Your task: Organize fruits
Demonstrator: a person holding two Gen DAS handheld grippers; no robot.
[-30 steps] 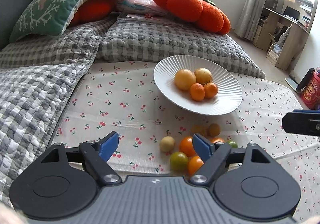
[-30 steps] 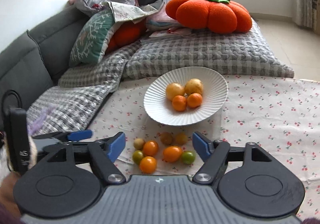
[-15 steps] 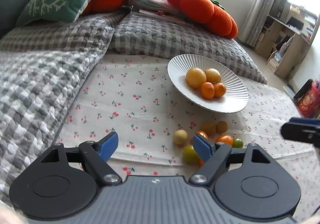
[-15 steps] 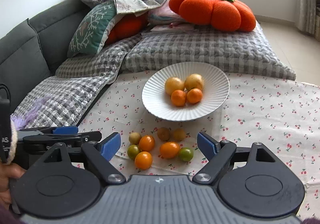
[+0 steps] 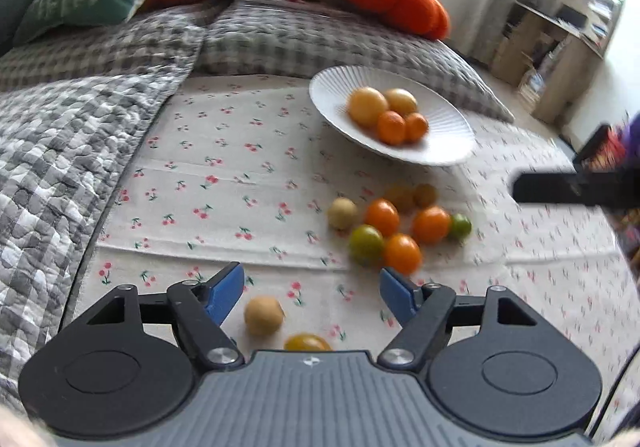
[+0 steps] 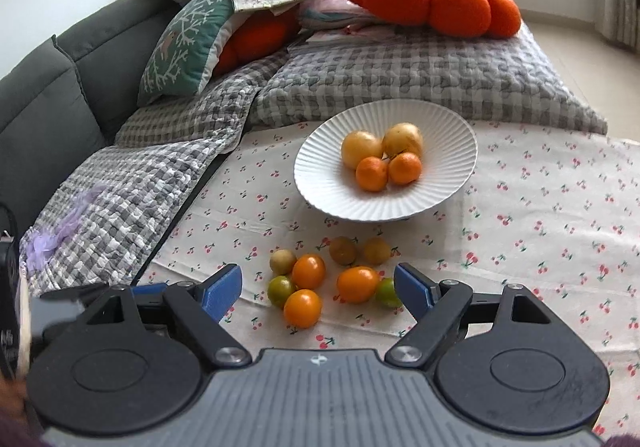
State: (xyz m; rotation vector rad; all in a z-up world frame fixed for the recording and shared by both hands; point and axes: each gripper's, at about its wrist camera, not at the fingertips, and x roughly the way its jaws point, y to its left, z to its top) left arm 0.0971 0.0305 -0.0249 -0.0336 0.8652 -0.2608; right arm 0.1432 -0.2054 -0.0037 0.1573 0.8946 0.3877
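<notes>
Left view fruit: a pale round fruit [image 5: 264,315] and a yellow one [image 5: 306,343] lie on the cherry cloth [image 5: 208,183], close in front of the left gripper [image 5: 311,287]. The pale one sits low between the blue pads, not touched.
Left jaws: open, holding nothing. They have just been closing a little.
Left view plate: the white plate [image 5: 336,87] is farther off, with four fruits in it. The picture is blurry.
Right view fruit: a bunch of small fruits [image 6: 334,281] lies on the cloth just ahead of the right gripper [image 6: 318,285]. Orange, green and brownish ones, many touching each other.
Right jaws: open wide, empty.
Right view plate: the white plate sits just past the bunch, with two yellow and two orange fruits in the middle.
What could go wrong: round fruits roll. I think a pad that bumps one could knock it into the others, or off the cloth.
Another worry: a hard squeeze could squash a soft one.
</notes>
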